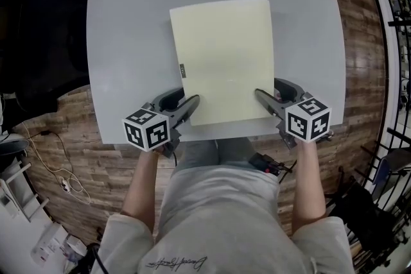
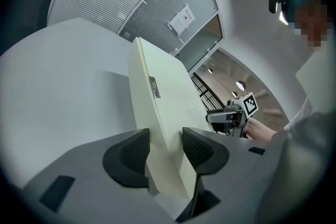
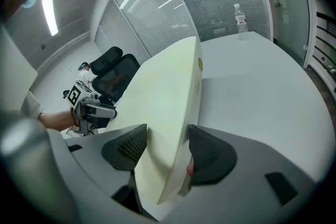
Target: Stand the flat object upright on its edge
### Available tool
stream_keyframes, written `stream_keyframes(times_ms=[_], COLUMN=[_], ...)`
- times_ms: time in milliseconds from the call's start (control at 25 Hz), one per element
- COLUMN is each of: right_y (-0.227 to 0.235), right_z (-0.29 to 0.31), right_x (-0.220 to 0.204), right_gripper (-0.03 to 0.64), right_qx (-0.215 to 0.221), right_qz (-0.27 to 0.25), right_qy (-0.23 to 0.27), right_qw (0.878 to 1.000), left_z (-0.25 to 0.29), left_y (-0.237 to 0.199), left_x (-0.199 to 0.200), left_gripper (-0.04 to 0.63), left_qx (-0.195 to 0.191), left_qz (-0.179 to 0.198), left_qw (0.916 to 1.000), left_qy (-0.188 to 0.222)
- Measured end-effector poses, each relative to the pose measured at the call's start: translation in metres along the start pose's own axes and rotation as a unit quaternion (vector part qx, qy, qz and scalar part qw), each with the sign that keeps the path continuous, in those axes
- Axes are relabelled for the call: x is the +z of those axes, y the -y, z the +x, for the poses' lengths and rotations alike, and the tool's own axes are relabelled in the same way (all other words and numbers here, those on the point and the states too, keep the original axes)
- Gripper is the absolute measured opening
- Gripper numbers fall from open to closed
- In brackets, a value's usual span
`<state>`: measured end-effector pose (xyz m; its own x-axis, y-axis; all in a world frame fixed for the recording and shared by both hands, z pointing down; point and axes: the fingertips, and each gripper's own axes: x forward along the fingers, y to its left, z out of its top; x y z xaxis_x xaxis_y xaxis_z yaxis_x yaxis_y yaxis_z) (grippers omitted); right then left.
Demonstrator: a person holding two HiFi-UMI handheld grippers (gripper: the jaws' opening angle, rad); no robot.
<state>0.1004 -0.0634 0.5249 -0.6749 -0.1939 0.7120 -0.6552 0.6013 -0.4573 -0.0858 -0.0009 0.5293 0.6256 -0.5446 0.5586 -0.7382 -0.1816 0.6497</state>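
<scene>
A pale yellow flat folder (image 1: 225, 61) lies on the grey table (image 1: 128, 42), its near edge toward me. My left gripper (image 1: 189, 99) is at the folder's near left corner and my right gripper (image 1: 264, 92) at its near right corner. In the left gripper view the folder (image 2: 157, 107) runs edge-on between the jaws of the left gripper (image 2: 165, 147), and both pads touch it. The right gripper view shows the same: the folder (image 3: 168, 97) sits in the right gripper (image 3: 167, 147) with a pad against each face. Each view also catches the other gripper, the right one (image 2: 231, 115) and the left one (image 3: 92, 110).
A black office chair (image 1: 45, 42) stands left of the table. A water bottle (image 3: 240, 21) stands on the table's far side. Cables (image 1: 58, 176) lie on the wood floor at the left, and a metal rack (image 1: 392, 42) stands at the right.
</scene>
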Motion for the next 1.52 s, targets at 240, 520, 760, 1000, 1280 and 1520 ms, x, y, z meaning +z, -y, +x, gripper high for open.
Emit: stream_keyframes(times_ms=[240, 520, 760, 1000, 1280, 1520], right_y=[0.004, 0.007, 0.012, 0.019, 0.028, 0.037], right_z=[-0.007, -0.009, -0.004, 0.005, 0.014, 0.026], right_x=[0.027, 0.049, 0.066, 0.087, 0.11, 0.128], right_gripper=[0.265, 0.262, 0.258, 0.253, 0.25, 0.249], right_qx=[-0.013, -0.021, -0.038, -0.068, -0.093, -0.119], right_qz=[-0.033, -0.056, -0.075, -0.109, -0.134, -0.145], right_qy=[0.026, 0.053, 0.072, 0.081, 0.116, 0.145], right_qw=[0.999, 0.997, 0.994, 0.988, 0.98, 0.972], left_z=[0.003, 0.002, 0.004, 0.009, 0.014, 0.022], left_y=[0.005, 0.007, 0.005, -0.001, -0.008, -0.02], left_x=[0.027, 0.053, 0.078, 0.1, 0.125, 0.147], left_gripper=[0.204, 0.202, 0.198, 0.195, 0.192, 0.189], left_qx=[0.005, 0.018, 0.039, 0.067, 0.089, 0.107], left_qz=[0.035, 0.082, 0.139, 0.197, 0.244, 0.281], left_qw=[0.9992, 0.996, 0.9886, 0.9766, 0.9613, 0.9472], left_qy=[0.017, 0.032, 0.043, 0.056, 0.09, 0.112])
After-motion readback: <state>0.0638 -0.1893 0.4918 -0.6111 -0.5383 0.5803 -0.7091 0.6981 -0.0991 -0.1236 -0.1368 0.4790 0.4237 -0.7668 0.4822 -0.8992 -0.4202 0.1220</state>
